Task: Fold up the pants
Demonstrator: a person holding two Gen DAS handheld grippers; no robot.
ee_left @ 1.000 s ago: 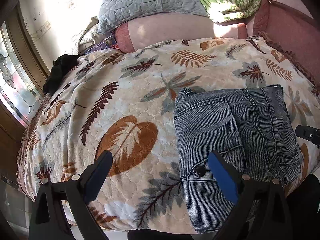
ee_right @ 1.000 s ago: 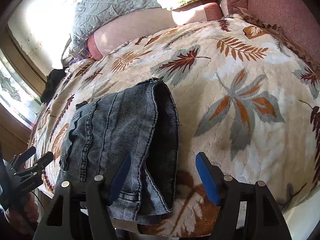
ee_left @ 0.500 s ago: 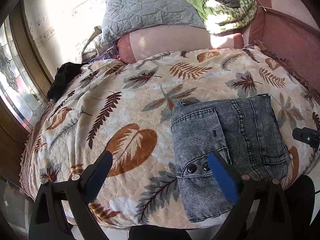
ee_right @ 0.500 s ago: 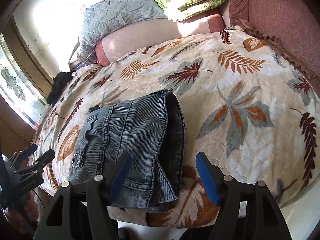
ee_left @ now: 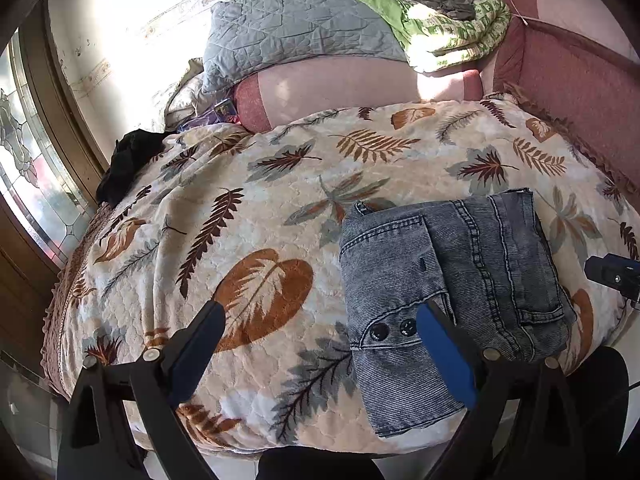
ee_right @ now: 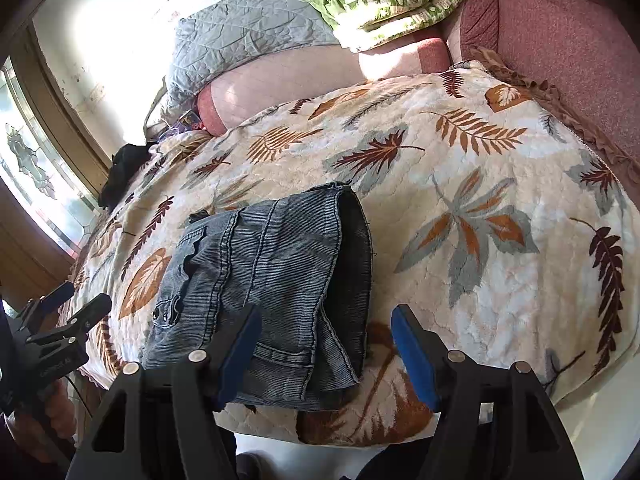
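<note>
Bedroom, sunlit: quilted bedspread [ee_left: 280,208] with a leaf print covered the bed [ee_right: 500,208], soft and puffy, with a frilled edge. Red padded headboard [ee_left: 580,76] stood at 2 o'clock in the left view. Grey quilted pillow [ee_left: 292,32] lay at 12 o'clock, a green patterned blanket [ee_left: 444,28] bundled beside it at 1 o'clock. Leaded window [ee_left: 24,168] at 9 o'clock; dark cloth [ee_left: 128,160] heaped at the bed's edge near it.

Pants [ee_left: 452,280]: grey washed denim, ribbed, folded into a compact oblong near the bed's front edge, at 4 o'clock in the left view and 7 o'clock in the right. Two dark buttons and a stitched pocket showed on top. Judged middling in weight, stiffish yet pliable, not slippery, thick at the seams; best taken at the corners of the stacked layers or the waistband edge, all layers pinched together.

Left gripper [ee_left: 320,328]: blue pads wide apart, nothing between them, held above the cloth.

Right gripper [ee_right: 326,340]: pads likewise apart, empty, hovering over the pants' near end.
</note>
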